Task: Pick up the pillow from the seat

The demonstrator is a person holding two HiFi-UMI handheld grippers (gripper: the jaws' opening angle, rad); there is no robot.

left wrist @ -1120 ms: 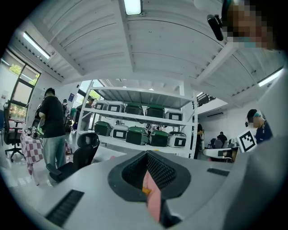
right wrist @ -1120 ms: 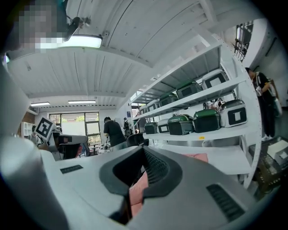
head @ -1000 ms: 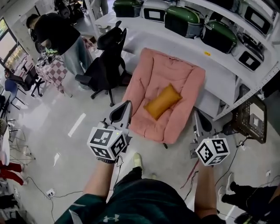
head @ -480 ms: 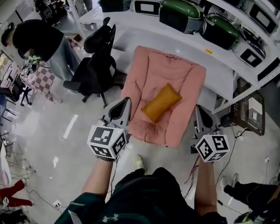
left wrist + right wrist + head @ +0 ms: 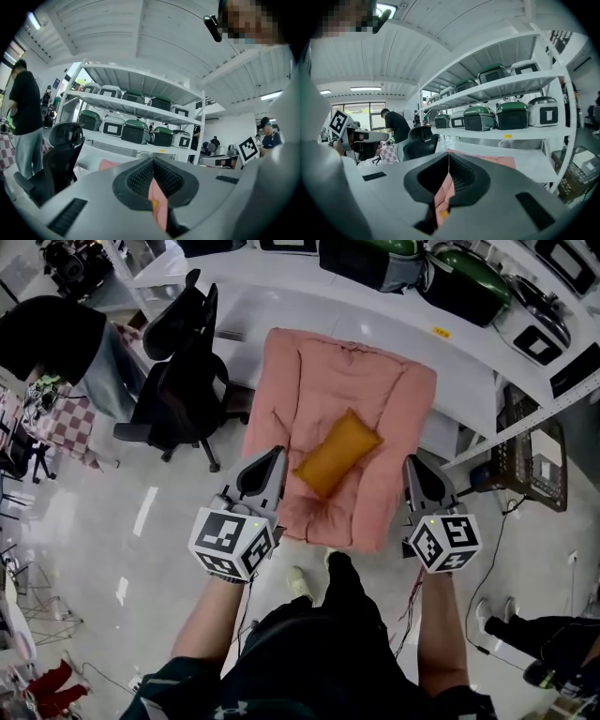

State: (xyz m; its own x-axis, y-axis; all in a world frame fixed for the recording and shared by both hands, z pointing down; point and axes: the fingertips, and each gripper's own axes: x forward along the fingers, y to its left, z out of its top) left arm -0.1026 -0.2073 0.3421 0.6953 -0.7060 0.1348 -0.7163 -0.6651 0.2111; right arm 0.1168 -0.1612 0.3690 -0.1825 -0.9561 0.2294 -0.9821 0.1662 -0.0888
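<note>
An orange pillow [image 5: 337, 452] lies slantwise on the pink padded seat [image 5: 375, 390] ahead of me. My left gripper [image 5: 275, 455] hovers at the seat's front left corner, just left of the pillow, jaws shut and empty. My right gripper [image 5: 412, 463] hangs over the seat's front right edge, also shut on nothing. In the left gripper view the closed jaws [image 5: 153, 160] show only a strip of pink seat [image 5: 159, 206] and a speck of orange pillow [image 5: 154, 204] below the tips. The right gripper view [image 5: 449, 154] shows the same pink seat [image 5: 443, 192].
A black office chair [image 5: 183, 381] stands just left of the seat. White shelving [image 5: 525, 381] with green-lidded cookers [image 5: 375, 263] runs behind it. A wire basket [image 5: 530, 460] sits at the right. A person in black [image 5: 47, 334] stands far left. My shoe [image 5: 298, 585] is near the seat's front.
I have stepped closer: the seat and pillow now lie between the two grippers' tips rather than ahead of them. Both grippers stay shut.
</note>
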